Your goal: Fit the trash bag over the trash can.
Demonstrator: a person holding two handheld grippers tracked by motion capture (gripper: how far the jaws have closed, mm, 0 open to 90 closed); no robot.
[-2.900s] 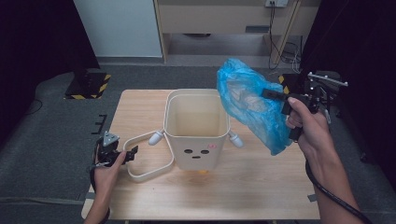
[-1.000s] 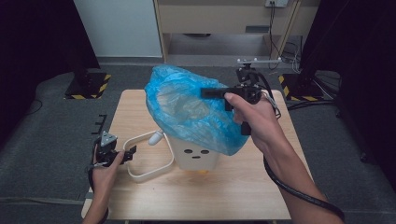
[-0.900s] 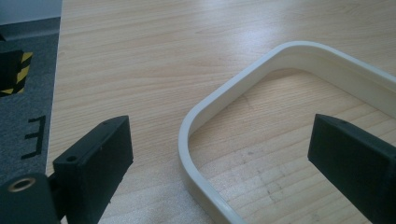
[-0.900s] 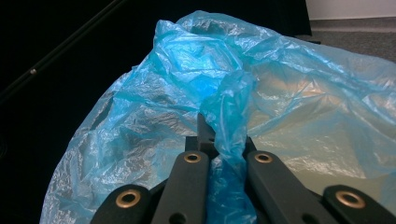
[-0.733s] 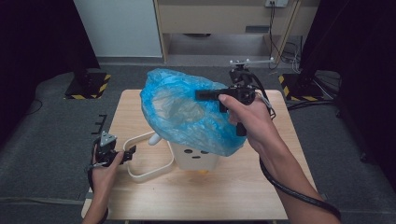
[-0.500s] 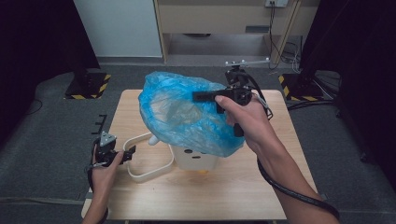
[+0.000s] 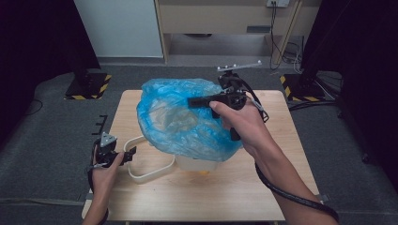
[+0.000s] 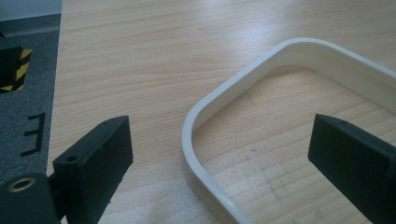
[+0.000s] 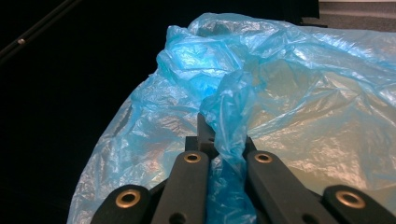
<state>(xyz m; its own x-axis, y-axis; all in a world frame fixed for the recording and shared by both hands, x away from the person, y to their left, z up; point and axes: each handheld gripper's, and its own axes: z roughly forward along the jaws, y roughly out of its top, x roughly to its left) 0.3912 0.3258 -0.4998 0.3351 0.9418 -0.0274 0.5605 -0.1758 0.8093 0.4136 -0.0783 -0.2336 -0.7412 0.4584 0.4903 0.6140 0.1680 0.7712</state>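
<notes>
A crumpled blue plastic bag (image 7: 180, 123) hangs spread over a white bin (image 7: 195, 164) in the middle of the table and hides the bin's mouth and most of its body. My right gripper (image 7: 191, 101) is above the bin, shut on a gathered fold of the bag (image 9: 299, 93); in the right gripper view the film is pinched between the jaws (image 9: 219, 144). A white rounded ring frame (image 7: 150, 176) lies flat on the table left of the bin. My left gripper (image 7: 129, 153) stands open, its jaws (image 8: 219, 149) wide on either side of the ring's corner (image 8: 196, 121).
The wooden table (image 7: 281, 187) has bare room at the front and right. Grey floor surrounds it. Black stands with yellow-striped bases (image 7: 87, 86) flank the back, and a cabinet with cables (image 7: 277, 18) is behind.
The right gripper has carried the blue bag from the bin's right side leftward and a little down, over the bin. The left gripper has stayed at the ring.
</notes>
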